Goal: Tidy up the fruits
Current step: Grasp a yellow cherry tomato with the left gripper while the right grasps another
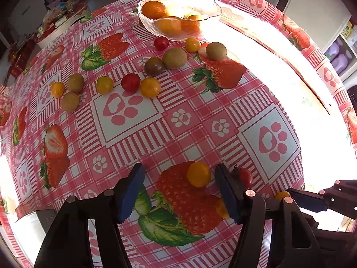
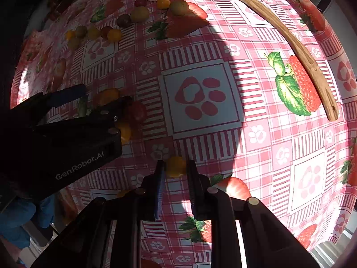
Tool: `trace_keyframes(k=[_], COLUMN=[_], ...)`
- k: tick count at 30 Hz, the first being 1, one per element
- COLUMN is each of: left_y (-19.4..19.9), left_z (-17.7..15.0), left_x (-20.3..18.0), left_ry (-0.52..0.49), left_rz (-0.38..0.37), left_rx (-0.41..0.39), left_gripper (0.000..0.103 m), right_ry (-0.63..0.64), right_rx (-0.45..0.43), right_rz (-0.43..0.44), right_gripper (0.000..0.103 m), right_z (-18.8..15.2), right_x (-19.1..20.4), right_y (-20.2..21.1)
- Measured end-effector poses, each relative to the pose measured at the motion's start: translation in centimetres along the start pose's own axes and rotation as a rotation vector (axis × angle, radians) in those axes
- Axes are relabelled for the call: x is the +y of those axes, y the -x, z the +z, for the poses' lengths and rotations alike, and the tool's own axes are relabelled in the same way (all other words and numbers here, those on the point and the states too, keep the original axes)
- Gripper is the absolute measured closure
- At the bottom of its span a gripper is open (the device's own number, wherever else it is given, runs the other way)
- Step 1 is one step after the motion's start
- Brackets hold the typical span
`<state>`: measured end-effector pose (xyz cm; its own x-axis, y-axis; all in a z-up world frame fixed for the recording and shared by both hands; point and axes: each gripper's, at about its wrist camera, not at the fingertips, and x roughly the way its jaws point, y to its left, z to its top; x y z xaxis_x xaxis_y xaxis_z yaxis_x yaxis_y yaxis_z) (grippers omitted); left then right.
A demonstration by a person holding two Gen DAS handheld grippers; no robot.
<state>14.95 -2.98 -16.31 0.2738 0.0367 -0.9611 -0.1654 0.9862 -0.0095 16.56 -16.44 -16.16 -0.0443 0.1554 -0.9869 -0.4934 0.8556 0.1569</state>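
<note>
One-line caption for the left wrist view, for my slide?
Open left gripper straddles a yellow cherry tomato on strawberry-print tablecloth, glass bowl beyond.

A glass bowl (image 1: 178,13) at the table's far side holds oranges (image 1: 154,9). Just in front lie loose kiwis (image 1: 174,57), red cherry tomatoes (image 1: 130,82) and yellow ones (image 1: 150,87), strung leftward in a ragged row. Nearer, a yellow tomato (image 1: 198,174) sits beside a stemmed red one (image 1: 245,175), and another yellow tomato (image 2: 175,166) sits apart
</note>
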Motion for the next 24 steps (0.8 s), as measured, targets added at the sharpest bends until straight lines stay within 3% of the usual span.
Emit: trace_keyframes(k=[2,3,11,24], left_y=[0.4,0.5,2.6,7.8], left_z=[-0.1,-0.2,-2.5,-8.2], left_x=[-0.3,-0.3,2.8,7.6], left_ry=[-0.016,-0.015,0.178,0.324], left_rz=[-0.007,-0.013,-0.159,-0.133], left_rx=[0.0,0.005,0.02,-0.037], left_gripper=[0.078,0.081,0.081,0.081], right_ry=[0.006,0.014,0.007,0.066], right_rx=[-0.003,-0.002,-0.011,-0.015], right_rz=[-0.006,-0.011,0.027,0.034], right_gripper=[0.081,0.081,0.081,0.081], right_z=[-0.1,0.2,-0.5,-2.3], right_x=[-0.1,0.1,0.9,2.3], right_y=[0.2,0.6,1.9,5.1])
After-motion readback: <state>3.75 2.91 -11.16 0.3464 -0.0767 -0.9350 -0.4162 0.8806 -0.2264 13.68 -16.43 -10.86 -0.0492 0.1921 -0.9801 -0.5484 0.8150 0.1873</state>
